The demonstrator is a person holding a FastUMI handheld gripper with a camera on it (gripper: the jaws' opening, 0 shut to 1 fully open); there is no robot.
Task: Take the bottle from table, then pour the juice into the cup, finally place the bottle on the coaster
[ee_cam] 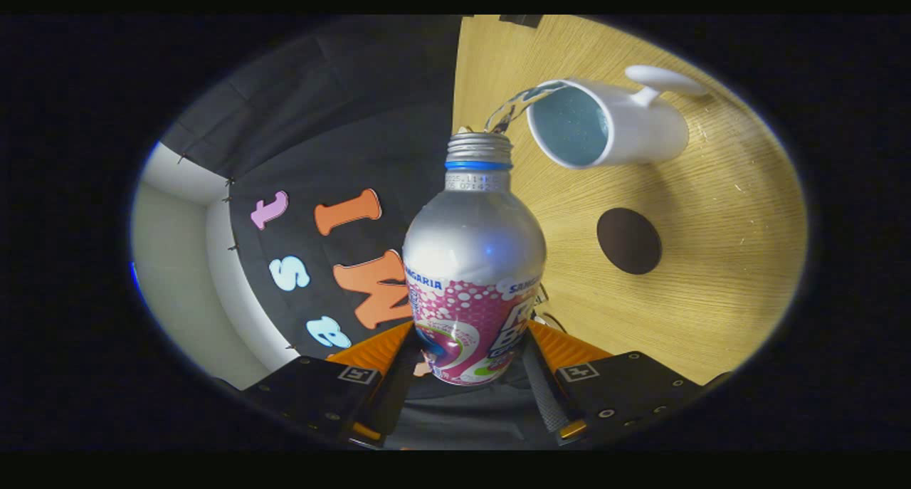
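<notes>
The gripper (473,357) has its fingers (377,354) closed on the bottle (473,261), one pressing on each side of the lower body, where the pink and white printed label wraps around it. The bottle stands between the fingers and reaches forward from them. Its upper part is plain silver metal, narrowing at the shoulder to a short neck with a blue ring and a threaded, uncapped mouth.

To the left of the bottle, behind it, hangs the black cloth wall (341,140) of the booth, with a pale wall panel (178,261) further left. The whole scene is tilted in this view, so the wooden tabletop (712,275) stands as a steep plane on the right of the bottle.

Just ahead of the bottle's mouth a thin clear stream of juice (514,108) arcs from the opening over to the rim of the cup (633,122). The cup is a white mug with a handle on its far side; its open mouth faces the bottle, and the inside looks bluish. It rests on the tabletop, just beyond and to the right of the bottle's neck.

Nearer the fingers than the cup, and well apart from the bottle, a dark round coaster (629,240) lies flat on the tabletop, with nothing on it.
</notes>
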